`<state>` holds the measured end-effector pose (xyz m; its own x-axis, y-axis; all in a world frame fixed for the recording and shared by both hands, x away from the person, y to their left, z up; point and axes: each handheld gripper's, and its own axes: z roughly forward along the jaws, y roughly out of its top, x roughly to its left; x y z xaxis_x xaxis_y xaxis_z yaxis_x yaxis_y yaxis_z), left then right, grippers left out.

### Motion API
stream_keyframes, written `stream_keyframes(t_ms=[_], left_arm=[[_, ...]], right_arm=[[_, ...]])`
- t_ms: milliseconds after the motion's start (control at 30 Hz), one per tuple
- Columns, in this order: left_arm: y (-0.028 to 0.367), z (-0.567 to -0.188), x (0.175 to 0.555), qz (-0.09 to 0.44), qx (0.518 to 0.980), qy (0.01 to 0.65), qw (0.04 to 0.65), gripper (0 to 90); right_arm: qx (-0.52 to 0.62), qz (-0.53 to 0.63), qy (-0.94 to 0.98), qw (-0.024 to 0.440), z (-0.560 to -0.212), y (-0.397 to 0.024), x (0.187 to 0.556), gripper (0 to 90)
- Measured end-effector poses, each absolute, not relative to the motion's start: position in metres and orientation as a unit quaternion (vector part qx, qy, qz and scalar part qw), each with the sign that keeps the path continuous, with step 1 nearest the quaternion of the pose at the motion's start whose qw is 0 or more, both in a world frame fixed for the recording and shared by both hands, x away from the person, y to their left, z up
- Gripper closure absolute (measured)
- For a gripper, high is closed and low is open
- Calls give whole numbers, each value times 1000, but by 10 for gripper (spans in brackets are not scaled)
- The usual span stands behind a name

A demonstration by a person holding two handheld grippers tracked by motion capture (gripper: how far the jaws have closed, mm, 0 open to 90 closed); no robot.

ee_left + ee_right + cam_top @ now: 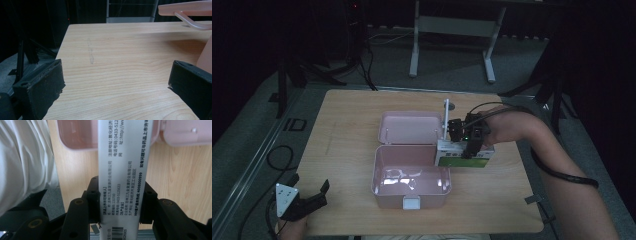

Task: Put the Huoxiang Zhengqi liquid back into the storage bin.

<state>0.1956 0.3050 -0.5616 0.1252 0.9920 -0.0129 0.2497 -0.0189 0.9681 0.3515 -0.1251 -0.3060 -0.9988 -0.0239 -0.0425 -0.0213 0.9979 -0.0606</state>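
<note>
Carton (464,156) first: it's a white-and-green medicine box with printed text and a barcode, and our right gripper (468,141) has it pinched between both black jaws. In the right gripper view the jaws press on either long side of the carton (123,182), near its barcode end. From the high view we see it held just right of the pink box (411,181), right at that box's far right corner, low over the wooden table (347,130).

The pink box sits mid-table with its lid (410,127) flipped open toward the far side and a white latch (411,203) on the near wall. Inside looks bare, just glare on the bottom.

Our left gripper (309,192) rests at the near left corner of the table, jaws spread wide with nothing between them. Its own view shows bare wood between the pads (41,87), with the pink box's wall (206,57) at the right edge.
</note>
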Motion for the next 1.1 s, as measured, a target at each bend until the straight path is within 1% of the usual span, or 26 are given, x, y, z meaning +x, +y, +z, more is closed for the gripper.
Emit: stream_keyframes(t_ms=[633, 833, 1100], left_arm=[[305, -562, 196, 399, 592, 525, 464, 3], [306, -562, 196, 398, 591, 524, 466, 3], [306, -562, 196, 397, 592, 524, 466, 3]], right_arm=[[-55, -30, 998, -4, -322, -55, 345, 618], [-65, -30, 997, -10, -331, -40, 341, 618], [-67, -32, 997, -22, -353, -23, 344, 618]])
